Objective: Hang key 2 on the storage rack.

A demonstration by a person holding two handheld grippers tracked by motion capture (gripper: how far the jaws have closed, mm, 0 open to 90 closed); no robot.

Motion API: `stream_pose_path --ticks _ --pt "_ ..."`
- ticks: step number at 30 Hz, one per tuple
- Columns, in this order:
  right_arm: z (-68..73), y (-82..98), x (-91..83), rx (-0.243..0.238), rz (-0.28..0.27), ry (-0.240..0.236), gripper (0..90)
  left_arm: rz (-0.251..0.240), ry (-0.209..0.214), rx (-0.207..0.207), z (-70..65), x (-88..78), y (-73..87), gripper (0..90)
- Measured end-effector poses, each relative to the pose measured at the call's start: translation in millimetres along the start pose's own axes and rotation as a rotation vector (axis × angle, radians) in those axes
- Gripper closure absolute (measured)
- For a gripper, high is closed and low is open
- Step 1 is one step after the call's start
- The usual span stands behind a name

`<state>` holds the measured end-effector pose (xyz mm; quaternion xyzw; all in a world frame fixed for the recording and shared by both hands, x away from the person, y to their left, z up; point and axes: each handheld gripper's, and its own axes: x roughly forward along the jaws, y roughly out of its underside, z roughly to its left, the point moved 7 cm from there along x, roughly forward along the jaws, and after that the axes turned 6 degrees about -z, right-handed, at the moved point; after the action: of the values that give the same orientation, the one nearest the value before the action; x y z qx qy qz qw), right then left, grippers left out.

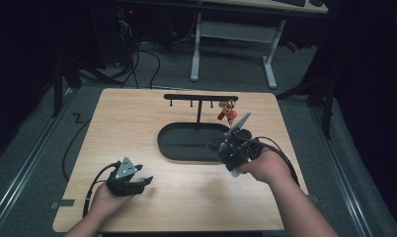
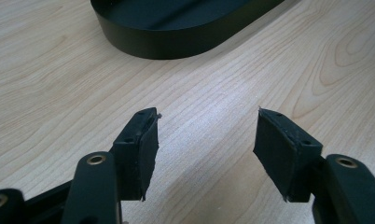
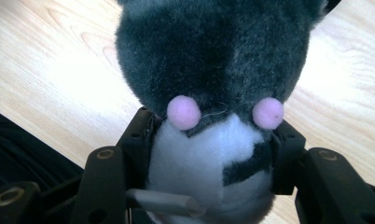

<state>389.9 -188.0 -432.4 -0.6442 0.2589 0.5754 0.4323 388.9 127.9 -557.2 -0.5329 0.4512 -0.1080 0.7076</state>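
No lettering, label, brand or number can be read anywhere here, on the table or on anything upon it.

High view: dim room, surroundings nearly black, only the wooden table (image 1: 137,113) lit from above, evenly, with soft short shadows. Image soft and low in detail. Left gripper view: bright, wood grain sharp, pale glare patch mid-table, faint sheen on the black tray (image 2: 176,32); near jaws slightly soft. Right gripper view: plush toy (image 3: 213,70) too close, fuzzy; table behind overexposed, washed out.
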Motion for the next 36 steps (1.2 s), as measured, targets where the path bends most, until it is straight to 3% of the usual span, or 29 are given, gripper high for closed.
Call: stream_pose_path --ticks 8,13,21,22,36 --pt "-3.3 -15.6 -9.5 0.041 -0.003 -0.016 47.0 0.003 0.001 0.002 -0.1 0.0 0.5 39.9" --pt "-8.8 -29.0 -14.7 0.018 -0.01 -0.028 47.1 0.004 -0.001 0.002 0.9 -0.4 1.0 39.9" --pt "-16.8 -49.2 -20.2 0.027 -0.009 -0.024 47.1 0.005 -0.002 -0.004 3.1 -1.0 1.8 39.9" --pt "-19.4 -55.3 -21.2 0.049 -0.002 -0.02 47.1 0.002 -0.002 -0.007 3.5 -1.3 1.6 39.9" --pt "-27.5 -87.1 -30.9 0.057 -0.034 0.003 47.1 0.006 -0.002 -0.009 4.9 -2.9 2.6 39.9"
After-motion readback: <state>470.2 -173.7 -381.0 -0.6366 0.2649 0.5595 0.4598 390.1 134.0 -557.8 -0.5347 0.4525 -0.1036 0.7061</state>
